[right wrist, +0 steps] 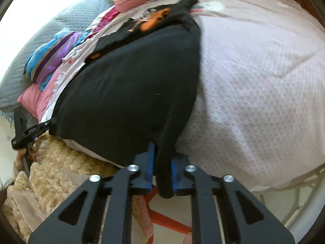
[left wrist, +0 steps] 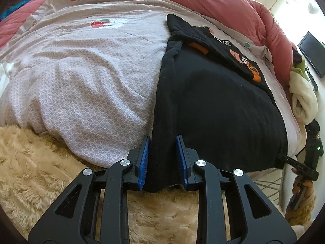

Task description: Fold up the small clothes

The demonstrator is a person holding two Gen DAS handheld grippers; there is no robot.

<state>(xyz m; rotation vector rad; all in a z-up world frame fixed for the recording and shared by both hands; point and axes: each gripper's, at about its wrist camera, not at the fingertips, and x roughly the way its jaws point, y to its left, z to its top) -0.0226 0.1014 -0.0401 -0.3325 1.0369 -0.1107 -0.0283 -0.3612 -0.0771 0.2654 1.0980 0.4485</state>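
Black garment (left wrist: 213, 109) lay spread on the patterned bedcover (left wrist: 85, 85), right of centre in the left wrist view; the left gripper (left wrist: 162, 158) and the right gripper (right wrist: 162, 168) each clamped its near hem corners.

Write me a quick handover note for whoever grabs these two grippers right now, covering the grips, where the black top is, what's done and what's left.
Left gripper: shut on the near hem corner of the black knit top with orange print.
Right gripper: shut on the opposite near hem corner.
The top lies on the pale patterned bedspread, its near edge at the bed's edge; the printed part lies at the far end.
Done: one side seems already folded in; both hem corners gripped.
Left: probably carry the hem toward the far end, then release and smooth.
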